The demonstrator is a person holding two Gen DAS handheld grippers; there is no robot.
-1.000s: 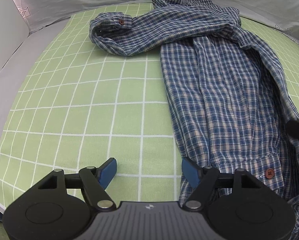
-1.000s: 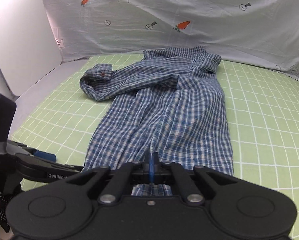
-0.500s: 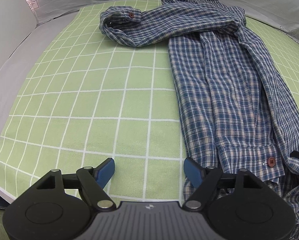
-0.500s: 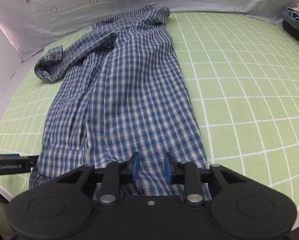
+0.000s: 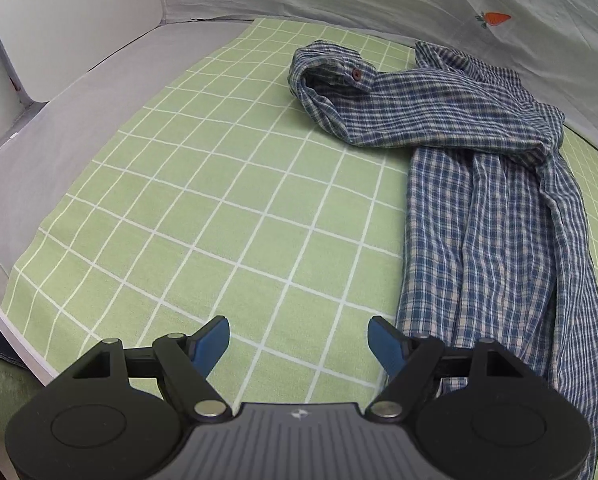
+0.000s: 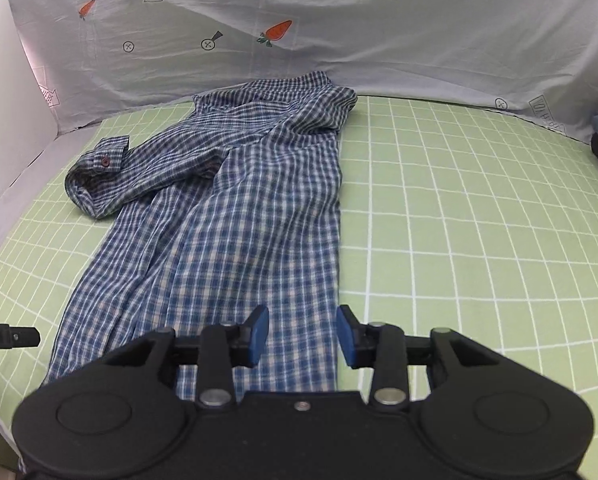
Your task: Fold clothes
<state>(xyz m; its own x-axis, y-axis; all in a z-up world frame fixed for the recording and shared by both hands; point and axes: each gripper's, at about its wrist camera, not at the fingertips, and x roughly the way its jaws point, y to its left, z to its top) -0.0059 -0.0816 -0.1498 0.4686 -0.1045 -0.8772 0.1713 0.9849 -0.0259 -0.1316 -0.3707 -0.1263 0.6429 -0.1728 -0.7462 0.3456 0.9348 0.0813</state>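
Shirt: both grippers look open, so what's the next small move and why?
Probably send the left gripper toward the sleeve to fold it in. The shirt lies in a long strip on the green mat, but that sleeve sticks out sideways, its cuff resting on the mat. The left gripper hangs open over bare mat; the right gripper is open over the hem.
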